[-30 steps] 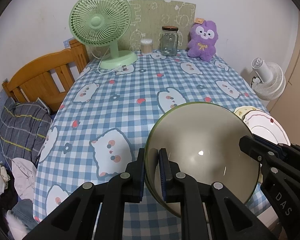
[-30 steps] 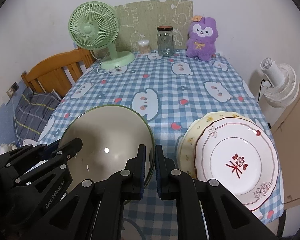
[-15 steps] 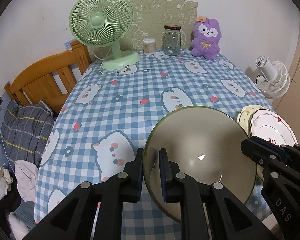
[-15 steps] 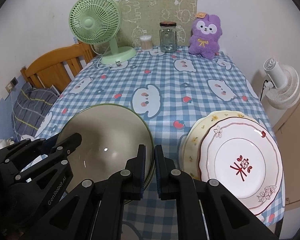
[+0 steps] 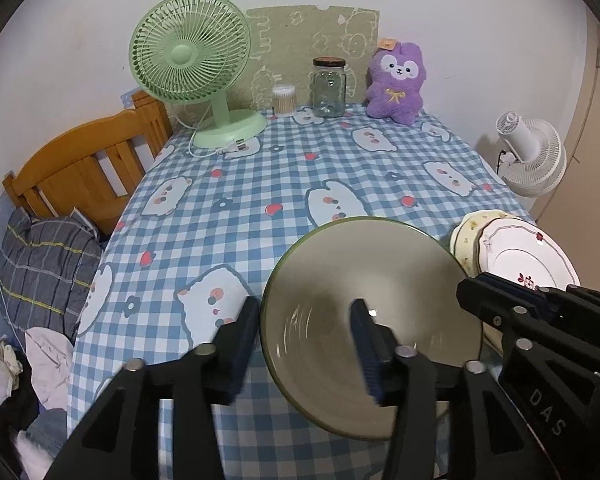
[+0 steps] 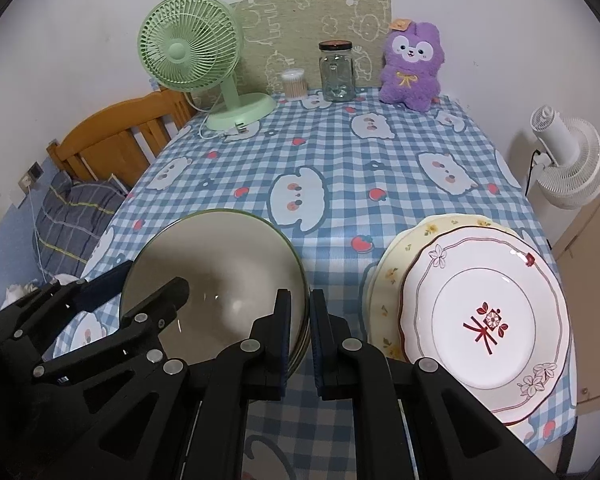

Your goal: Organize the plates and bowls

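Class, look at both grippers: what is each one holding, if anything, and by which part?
The right gripper pinches the bowl by its right rim. The left gripper, its jaws having just opened, straddles the opposite rim without pressing it.

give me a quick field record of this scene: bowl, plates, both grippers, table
bowl: green-rimmed bowl, on the table's near edge
plates: white plate on top of a yellow floral plate, right of the bowl
left gripper: jaws just opened, astride the bowl's rim, pads off it
right gripper: shut on the bowl's right rim
table: blue checked tablecloth
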The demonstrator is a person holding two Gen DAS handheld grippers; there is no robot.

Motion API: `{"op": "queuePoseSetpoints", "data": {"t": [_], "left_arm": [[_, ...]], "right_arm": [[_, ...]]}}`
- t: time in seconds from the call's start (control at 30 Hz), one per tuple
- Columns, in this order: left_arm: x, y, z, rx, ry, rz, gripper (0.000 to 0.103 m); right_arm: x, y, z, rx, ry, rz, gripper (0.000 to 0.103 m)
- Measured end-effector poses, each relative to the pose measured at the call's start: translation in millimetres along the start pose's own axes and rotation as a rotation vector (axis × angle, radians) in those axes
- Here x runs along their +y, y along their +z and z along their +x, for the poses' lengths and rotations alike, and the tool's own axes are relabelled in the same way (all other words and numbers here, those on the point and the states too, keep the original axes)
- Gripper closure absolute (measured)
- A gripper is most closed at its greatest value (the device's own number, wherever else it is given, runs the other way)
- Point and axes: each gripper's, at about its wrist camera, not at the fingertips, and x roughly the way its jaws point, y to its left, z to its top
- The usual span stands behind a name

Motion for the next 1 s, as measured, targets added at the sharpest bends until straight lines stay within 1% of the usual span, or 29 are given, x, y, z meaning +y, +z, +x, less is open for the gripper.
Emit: {"op": "queuePoseSetpoints", "data": {"t": [0.07,0.13,0.4,0.67,0.83,0.87,0.9,0.93,0.97,1.0], "left_arm": [[0.1,0.1,-3.4,-0.018,0.009,0.002,0.038],[0.2,0.5,-5.3,-0.025,0.015,0.000,0.037],[3.0,-0.9,1.6,-0.006,0.013,0.000,0.028],[4.5,-4.4,7.6,0.011,-0.003,0.003,0.027],[5.7,-4.9,7.4,0.007,-0.007,0.005,0.027],[5.8,-5.0,7.7,0.007,-0.009,0.006,0.026],[5.5,-4.9,7.6,0.006,-0.004,0.009,0.024],[5.4,-5.0,7.4,0.005,-0.002,0.009,0.024],[5.0,-4.9,7.8,0.004,-0.001,0.014,0.023],[4.7,-4.7,8.3,0.004,0.000,0.017,0.023]], "right_arm": [[1.5,-0.3,-1.4,0.003,-0.004,-0.007,0.091],[1.4,0.1,-1.9,0.004,-0.002,-0.015,0.091],[-0.4,0.4,-2.2,0.011,0.003,-0.013,0.091],[2.7,-2.0,-8.7,-0.006,0.013,-0.015,0.090],[6.3,-0.1,-9.4,-0.007,0.001,-0.014,0.088],[7.0,0.6,-8.7,-0.009,-0.013,-0.017,0.087],[8.0,0.9,-7.7,-0.014,-0.027,-0.022,0.084],[8.0,1.4,-6.1,-0.016,-0.033,-0.022,0.074],[7.1,1.7,-4.2,-0.019,-0.036,-0.014,0.067],[6.7,1.9,-3.8,-0.024,-0.036,-0.011,0.050]]}}
